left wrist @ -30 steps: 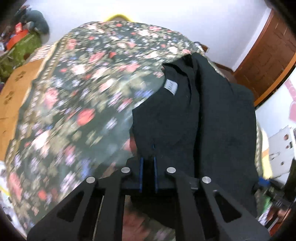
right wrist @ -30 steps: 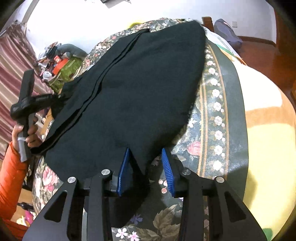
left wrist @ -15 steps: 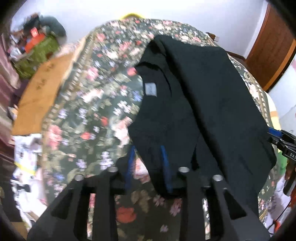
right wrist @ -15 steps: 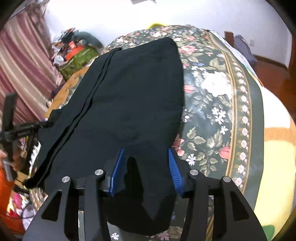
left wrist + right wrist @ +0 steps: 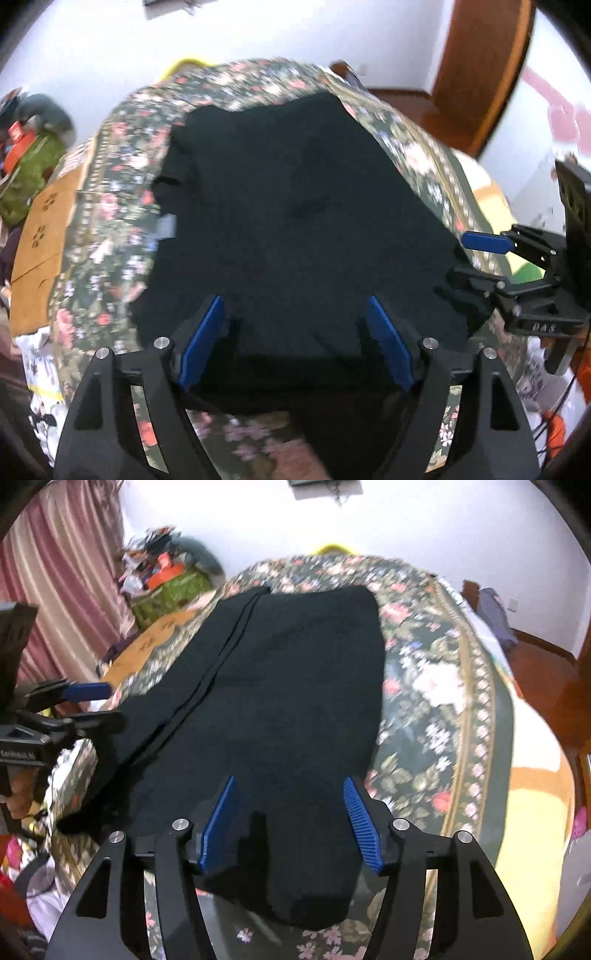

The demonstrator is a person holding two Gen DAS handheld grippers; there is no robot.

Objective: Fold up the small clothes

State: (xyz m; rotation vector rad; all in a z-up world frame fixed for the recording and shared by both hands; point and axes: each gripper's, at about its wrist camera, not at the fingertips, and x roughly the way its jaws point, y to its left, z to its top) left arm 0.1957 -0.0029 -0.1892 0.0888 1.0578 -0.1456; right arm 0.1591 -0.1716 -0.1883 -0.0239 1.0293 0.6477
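A black garment [image 5: 295, 206] lies folded lengthwise on the floral bedspread [image 5: 110, 206], with a grey label [image 5: 166, 227] at its left edge. My left gripper [image 5: 295, 332] hovers over its near end. The jaws are opening and stand wide, with cloth lying below them but not pinched. In the right wrist view the same black garment [image 5: 288, 686] stretches away from my right gripper [image 5: 291, 812]. Its jaws are opening too, and its blue pads [image 5: 221, 823] stand clear of the cloth under them. Each gripper shows in the other's view: right gripper [image 5: 476, 266], left gripper [image 5: 92, 705].
The bedspread [image 5: 443, 686] covers a bed with a yellow-orange blanket [image 5: 532, 775] at its right side. A cardboard box [image 5: 40, 229] and a green bag [image 5: 29, 173] stand left of the bed. Pink curtain [image 5: 55, 590], wooden door [image 5: 480, 74]. A hand [image 5: 18, 794] holds the left gripper's handle.
Both grippers have opened and let go of the black garment's near edge. The left one swung over onto the garment, which now lies flat and folded on the bed.
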